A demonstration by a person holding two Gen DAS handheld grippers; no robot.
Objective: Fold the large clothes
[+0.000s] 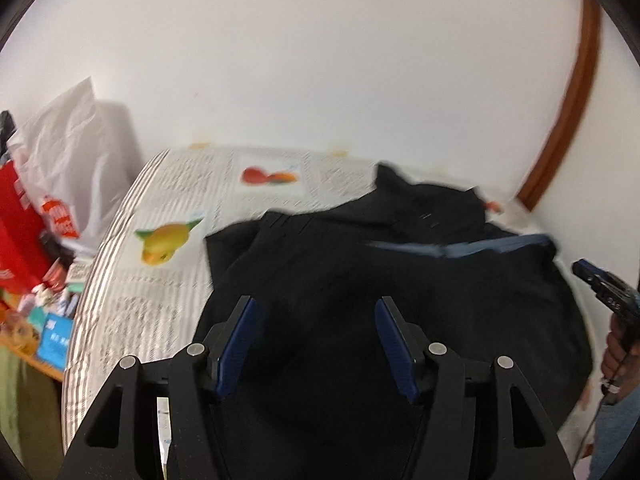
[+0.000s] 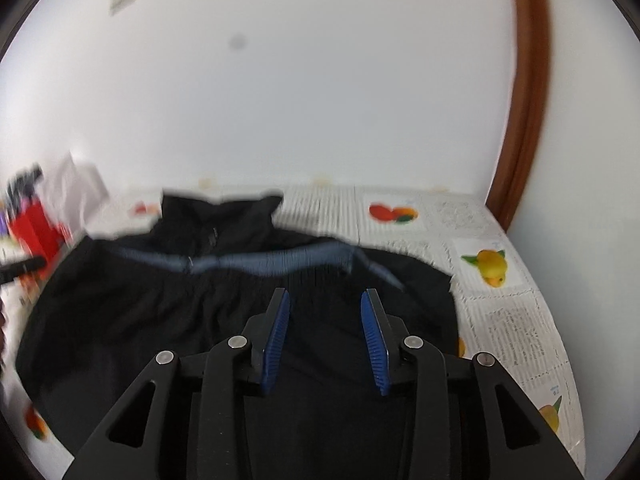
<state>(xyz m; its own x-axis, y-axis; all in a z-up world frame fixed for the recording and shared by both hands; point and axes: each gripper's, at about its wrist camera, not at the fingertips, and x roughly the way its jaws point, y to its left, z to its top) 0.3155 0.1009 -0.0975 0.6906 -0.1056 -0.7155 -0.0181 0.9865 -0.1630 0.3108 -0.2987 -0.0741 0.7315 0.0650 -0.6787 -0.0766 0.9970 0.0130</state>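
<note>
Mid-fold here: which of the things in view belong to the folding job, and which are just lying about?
Job:
black jacket, with its blue stripe
left gripper, open
right gripper, open
patterned table cover it lies on

Lying about:
white plastic bag
red box
blue packet

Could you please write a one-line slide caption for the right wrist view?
Open right gripper poised above a black jacket with a blue chest stripe, spread on a fruit-patterned tablecloth.

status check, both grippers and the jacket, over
Left hand-held gripper open, empty, over jacket. Right hand-held gripper open, empty, same. Jacket spread on the bed, unfolded. Nothing in the way.
</note>
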